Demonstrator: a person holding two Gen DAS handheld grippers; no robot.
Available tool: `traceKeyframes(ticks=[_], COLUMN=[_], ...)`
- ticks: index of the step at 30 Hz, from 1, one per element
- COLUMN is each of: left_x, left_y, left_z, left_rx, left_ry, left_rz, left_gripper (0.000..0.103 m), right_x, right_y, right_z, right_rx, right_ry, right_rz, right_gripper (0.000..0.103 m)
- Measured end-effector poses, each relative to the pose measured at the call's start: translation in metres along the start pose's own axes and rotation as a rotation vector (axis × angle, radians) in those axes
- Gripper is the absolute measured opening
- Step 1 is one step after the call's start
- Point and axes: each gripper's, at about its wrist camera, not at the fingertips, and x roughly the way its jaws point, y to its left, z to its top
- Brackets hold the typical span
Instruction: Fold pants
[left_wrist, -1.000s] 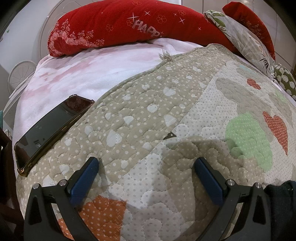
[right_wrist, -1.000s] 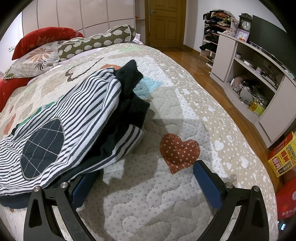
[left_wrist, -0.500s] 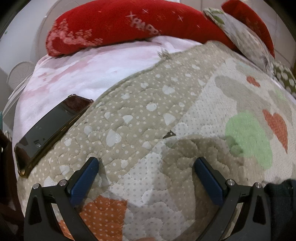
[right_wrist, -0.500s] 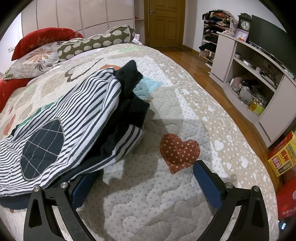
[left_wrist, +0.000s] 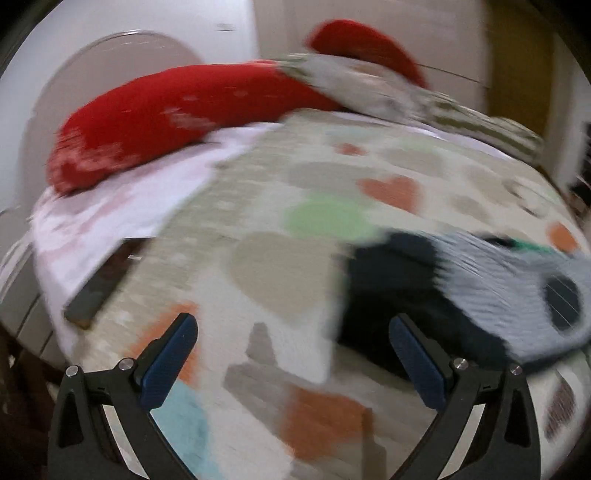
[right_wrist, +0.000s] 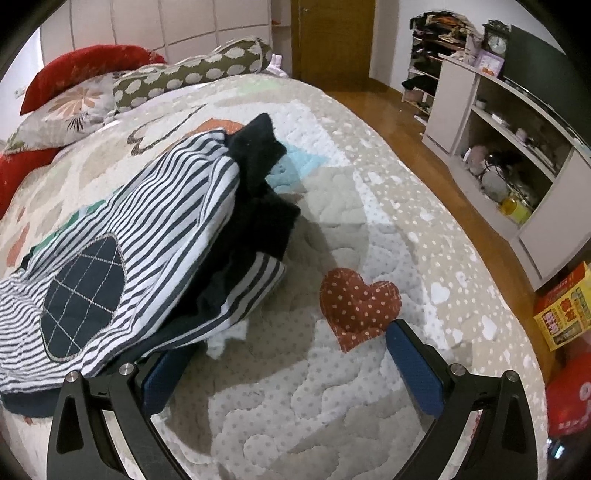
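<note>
Heavy motion blur in left view; right sharp, evenly lit.

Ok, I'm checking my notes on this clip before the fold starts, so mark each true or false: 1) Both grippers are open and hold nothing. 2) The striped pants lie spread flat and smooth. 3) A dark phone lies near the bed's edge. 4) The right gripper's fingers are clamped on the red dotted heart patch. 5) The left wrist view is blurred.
1) True: the left gripper and the right gripper both stand wide open, with nothing between the fingers.
2) False: the striped pants lie bunched in a heap.
3) True: the phone lies by the quilt's edge.
4) False: the heart patch lies on the quilt, ungripped.
5) True: it is smeared throughout.
</note>
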Motion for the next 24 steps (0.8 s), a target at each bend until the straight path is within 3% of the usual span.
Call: traceKeyframes(ticks=[3,8,10,15,17,19,20,22,24], left_x=[0.001,0.02,0.019,0.015,0.014,0.011,0.005,-0.006,-0.016], left_y=[-0.04,-0.08,-0.087,-0.087,-0.089,-0.079,-0.067,-0.05,-0.033], left_z=[-0.016,-0.046,-0.055,-0.071,-0.066,-0.056,-0.05,-0.042,-0.029], left_rx=[0.055,0.114,0.146,0.167,0.202,0.18,0.133,0.065,0.027], left_ry=[0.051,0.16,0.11,0.019,0.05,0.11,0.124,0.118,0.08], left_rz=[-0.122,-0.2,-0.17,-0.178,-0.178,-0.246,-0.322,-0.411,-0.456], left_gripper=[0.103,0.103,0.103,0.103,0.103,0.101,0.094,0.092,0.088], right_x=[0.001,0.0,-0.001,-0.002,-0.001,-0.001,0.0,0.0,0.0], right_y=[0.002,0.0,-0.001,0.002,0.003,0.004,0.003,0.001,-0.001], right_z=[0.001,0.001,-0.001,-0.004,-0.004,-0.003,-0.003,-0.003,-0.004], right_rx=[-0.005,-0.03,-0.03,-0.03,-0.033,-0.05,-0.055,-0.056,-0.058], right_ry=[0.002,0.022,0.017,-0.014,-0.019,-0.014,-0.011,-0.01,-0.015], right_rz=[-0.006,0.02,0.032,0.009,-0.001,-0.002,0.005,0.02,0.031], right_gripper=[0.103,0.103,0.103,0.103,0.103,0.103,0.103,0.103,0.103])
